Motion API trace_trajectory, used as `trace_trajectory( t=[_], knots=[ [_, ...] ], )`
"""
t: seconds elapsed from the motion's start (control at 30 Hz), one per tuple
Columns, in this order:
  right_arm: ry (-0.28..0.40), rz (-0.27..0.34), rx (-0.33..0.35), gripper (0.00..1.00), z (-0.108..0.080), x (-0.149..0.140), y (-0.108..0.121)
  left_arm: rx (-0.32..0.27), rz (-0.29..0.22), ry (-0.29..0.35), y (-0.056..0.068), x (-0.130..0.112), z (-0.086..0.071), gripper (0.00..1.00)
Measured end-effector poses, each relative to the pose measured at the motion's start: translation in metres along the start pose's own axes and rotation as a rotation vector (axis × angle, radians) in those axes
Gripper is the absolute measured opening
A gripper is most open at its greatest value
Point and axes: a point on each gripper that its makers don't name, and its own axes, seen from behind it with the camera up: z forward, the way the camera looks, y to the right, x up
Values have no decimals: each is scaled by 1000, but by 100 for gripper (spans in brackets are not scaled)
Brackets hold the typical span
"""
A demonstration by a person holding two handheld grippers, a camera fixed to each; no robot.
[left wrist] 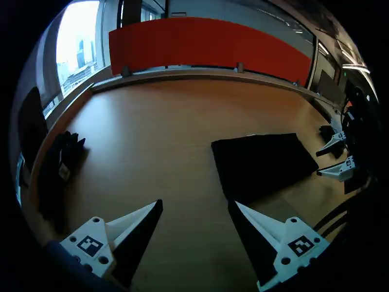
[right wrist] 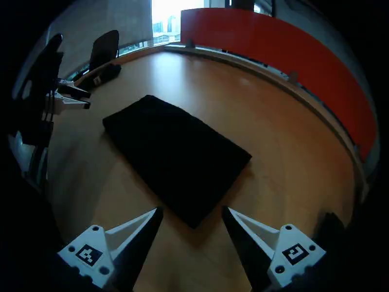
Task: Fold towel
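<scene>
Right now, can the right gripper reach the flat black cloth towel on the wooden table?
Probably yes: the right gripper is open and faces the near corner of the flat black towel, with nothing between them.

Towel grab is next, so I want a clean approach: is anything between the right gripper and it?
Nothing visible: the towel lies on the table, its near corner right before the right gripper.

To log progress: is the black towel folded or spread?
Cannot tell: black towel lies flat, a neat rectangle; layers too dark to see.
</scene>
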Motion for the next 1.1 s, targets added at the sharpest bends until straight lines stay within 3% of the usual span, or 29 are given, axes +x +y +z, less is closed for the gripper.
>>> trace_trajectory(
  t=[0.23,0.57,0.83,0.97,1.1],
  knots=[
    [-18,-14,18,86,1,-7,-2,14,-1,1,-3,-7,-6,100],
    [-55,-16,31,66,2,-17,-2,26,3,14,-6,-10,-10,100],
    [-73,-7,40,42,4,-22,-1,27,2,10,-7,-15,-12,100],
    [-72,-4,42,39,4,-22,0,27,5,10,-8,-16,-13,100],
    [-70,-5,44,22,5,-21,0,28,9,11,-9,-16,-14,100]
  ],
)
